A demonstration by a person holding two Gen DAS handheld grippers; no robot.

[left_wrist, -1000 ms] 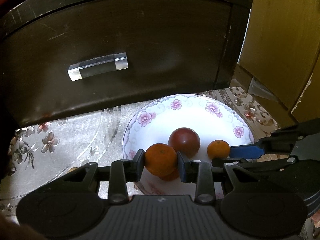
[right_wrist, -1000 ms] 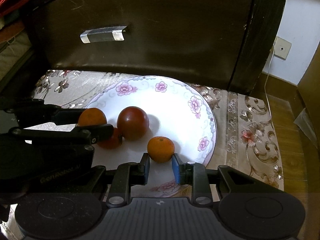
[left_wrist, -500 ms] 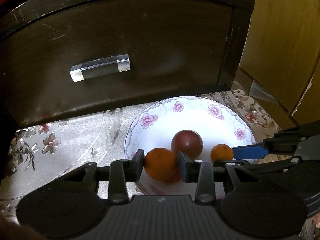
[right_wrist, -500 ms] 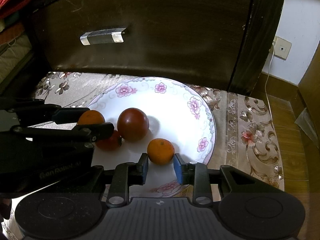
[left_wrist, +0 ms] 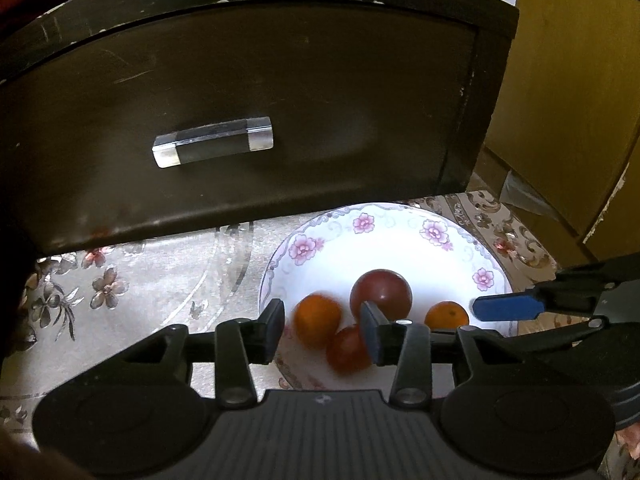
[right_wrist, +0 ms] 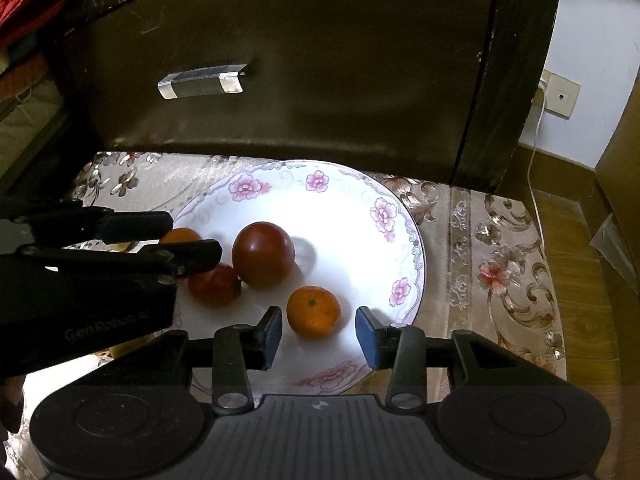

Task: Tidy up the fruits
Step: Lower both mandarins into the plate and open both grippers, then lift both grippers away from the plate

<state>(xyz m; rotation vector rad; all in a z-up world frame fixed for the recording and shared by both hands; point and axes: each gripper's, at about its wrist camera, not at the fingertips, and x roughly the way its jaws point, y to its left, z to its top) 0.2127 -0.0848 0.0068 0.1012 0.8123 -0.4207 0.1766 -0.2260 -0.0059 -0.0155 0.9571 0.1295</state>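
On the plate [right_wrist: 404, 236], one orange [right_wrist: 313, 311] is seen just ahead between the spread jaws of the right gripper [right_wrist: 318, 330], another orange [left_wrist: 317, 320] between the left gripper's [left_wrist: 322, 330] open jaws.

Left gripper [left_wrist: 323, 330]: jaws now spread wide; a second ago they pinched the larger orange [left_wrist: 317, 321]. That orange now sits free and blurred between the fingers, on the plate [left_wrist: 440, 236]. The small red tomato [left_wrist: 347, 349], mostly hidden before, now shows.

Right gripper [right_wrist: 318, 334]: jaws also wider, clear gaps both sides of the small orange [right_wrist: 313, 312], no contact.
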